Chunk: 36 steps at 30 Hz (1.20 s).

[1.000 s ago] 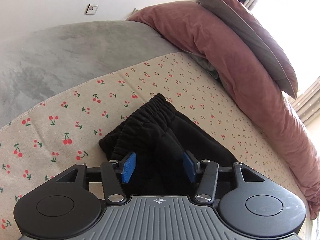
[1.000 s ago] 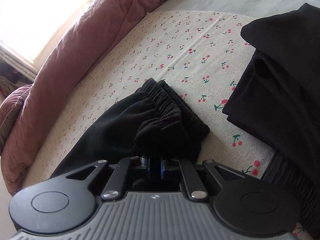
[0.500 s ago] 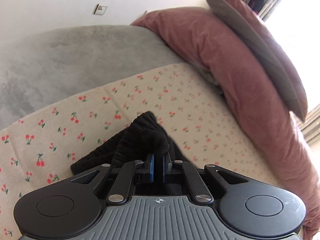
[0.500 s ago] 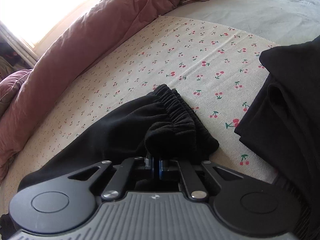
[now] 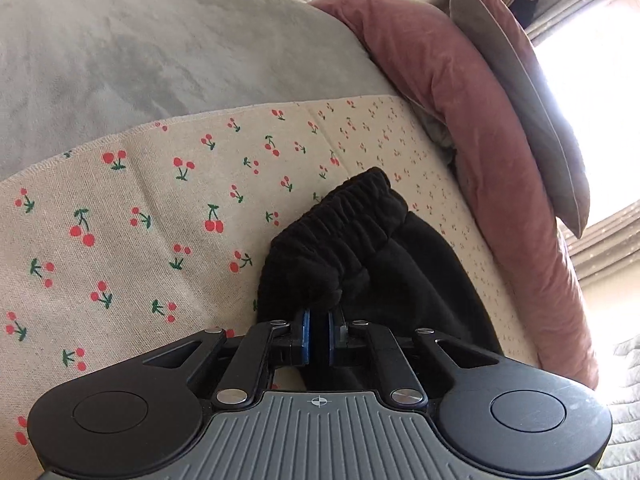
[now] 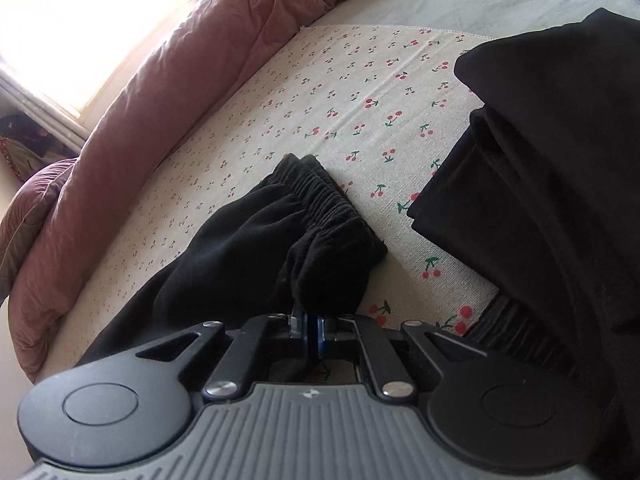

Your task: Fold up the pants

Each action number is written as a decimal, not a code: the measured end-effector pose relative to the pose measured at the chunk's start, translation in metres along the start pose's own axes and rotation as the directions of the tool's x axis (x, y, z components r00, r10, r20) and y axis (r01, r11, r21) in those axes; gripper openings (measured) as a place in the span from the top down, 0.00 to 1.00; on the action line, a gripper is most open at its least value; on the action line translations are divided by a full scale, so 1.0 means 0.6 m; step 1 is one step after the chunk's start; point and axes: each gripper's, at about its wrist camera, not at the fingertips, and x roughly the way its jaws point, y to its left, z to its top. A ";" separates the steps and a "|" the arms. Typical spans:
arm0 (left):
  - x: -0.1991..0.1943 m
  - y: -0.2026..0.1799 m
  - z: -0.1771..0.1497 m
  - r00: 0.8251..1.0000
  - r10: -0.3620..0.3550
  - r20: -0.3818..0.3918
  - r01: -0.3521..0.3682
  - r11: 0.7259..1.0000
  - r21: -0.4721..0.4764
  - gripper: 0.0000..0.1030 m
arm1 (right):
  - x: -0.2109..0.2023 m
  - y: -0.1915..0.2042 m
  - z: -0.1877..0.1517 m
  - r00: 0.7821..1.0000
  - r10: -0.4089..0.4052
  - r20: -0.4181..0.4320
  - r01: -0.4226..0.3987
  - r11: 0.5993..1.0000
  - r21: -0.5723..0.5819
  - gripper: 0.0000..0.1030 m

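On the cherry-print cloth [image 5: 140, 216] spread over the bed lie the black pants [image 5: 360, 240], their elastic waistband [image 6: 328, 200] bunched and facing away. Both tools are clamped on black fabric: the left gripper [image 5: 319, 336] and the right gripper [image 6: 311, 334], probably on the pants' near folds. Beside them sits a stack of folded black garments [image 6: 540, 160]; a pink duvet [image 5: 460, 100] borders the cloth.
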 end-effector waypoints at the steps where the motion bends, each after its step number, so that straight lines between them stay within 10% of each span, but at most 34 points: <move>1: 0.000 -0.009 0.002 1.000 0.004 0.002 -0.004 1.000 0.021 0.92 | -0.010 0.006 0.002 1.000 0.008 0.012 -0.008 1.000 -0.009 0.95; 5: 0.005 -0.027 0.002 1.000 0.012 0.000 -0.012 0.999 0.039 0.87 | -0.022 0.017 0.007 1.000 -0.013 0.020 0.014 1.000 -0.024 0.93; 9: -0.014 -0.006 -0.014 0.999 0.037 -0.017 -0.037 0.999 -0.014 0.42 | -0.014 -0.007 -0.011 1.000 -0.016 -0.004 0.017 0.999 0.044 0.62; 14: 0.004 -0.001 0.000 0.998 0.044 0.042 -0.042 0.998 -0.048 0.37 | -0.006 -0.002 -0.013 1.000 0.004 -0.007 -0.003 0.997 0.076 0.45; 20: 0.072 -0.046 -0.003 0.983 0.127 0.136 -0.138 0.987 0.077 0.50 | 0.037 0.023 0.008 0.998 -0.037 0.047 0.035 0.998 0.047 0.45; 22: 0.069 -0.054 0.003 0.978 0.142 0.150 -0.154 0.986 0.068 0.57 | 0.046 0.021 0.016 0.998 -0.036 0.052 0.033 0.997 0.067 0.52; 24: 0.062 -0.058 0.022 0.979 0.137 0.149 -0.141 0.990 0.015 0.72 | 0.058 0.017 0.030 1.000 -0.012 0.028 0.009 0.993 0.120 0.82; 28: 0.011 -0.098 0.074 0.988 0.068 0.140 -0.057 0.995 -0.081 0.83 | 0.039 0.055 0.071 0.994 0.064 0.092 -0.080 0.979 0.186 0.88; 36: -0.158 -0.112 0.080 0.938 -0.075 0.338 0.100 0.993 -0.057 0.84 | -0.161 0.173 0.072 0.893 0.247 0.376 -0.248 0.968 -0.045 0.89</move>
